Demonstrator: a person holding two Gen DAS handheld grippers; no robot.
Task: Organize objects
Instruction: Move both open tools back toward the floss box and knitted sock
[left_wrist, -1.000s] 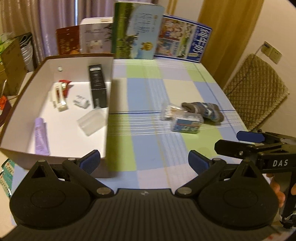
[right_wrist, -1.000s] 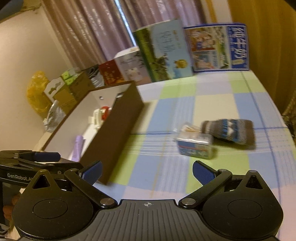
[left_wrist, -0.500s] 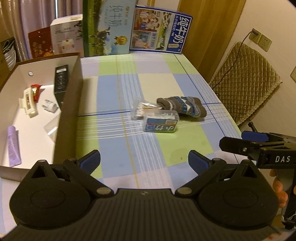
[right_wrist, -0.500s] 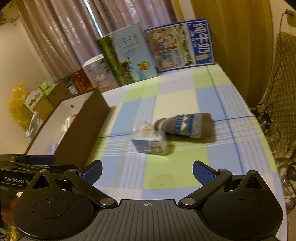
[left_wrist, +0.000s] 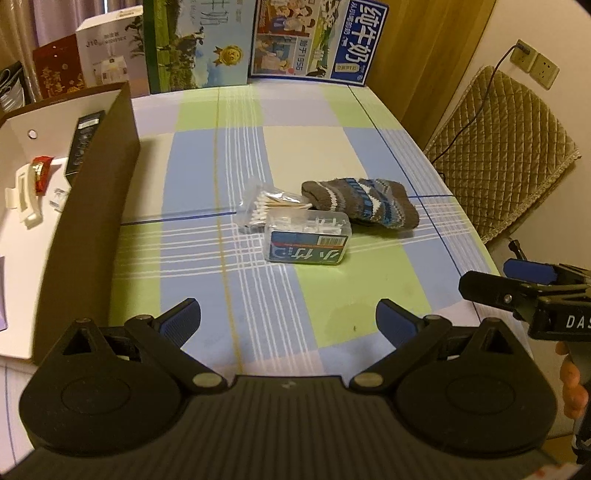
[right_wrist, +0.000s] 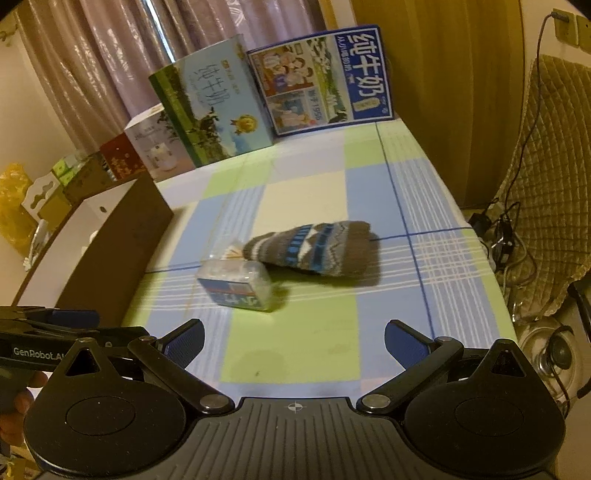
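**Both claws spread wide above the checked table**

Hovering over the near edge of the checked tablecloth (left_wrist: 306, 155), the left gripper (left_wrist: 288, 319) has its blue-padded fingers spread wide with nothing between them. The right gripper (right_wrist: 294, 341) is likewise spread and empty.

From the left wrist camera, a clear plastic box with a blue label (left_wrist: 307, 242) lies at about 12 o'clock from the left gripper, well apart from it. A bag of cotton swabs (left_wrist: 264, 206) touches the box at its 11 o'clock, and a grey striped knitted sock (left_wrist: 364, 206) lies just beside the box at its 1 o'clock.

A brown storage box with a white interior (left_wrist: 94, 206) stands at 10 o'clock. Inside it are a black carton (left_wrist: 83, 142), a white clip (left_wrist: 23, 197) and a small red item (left_wrist: 40, 170).

Milk cartons (left_wrist: 314, 37) stand upright along the far edge at 12 o'clock.
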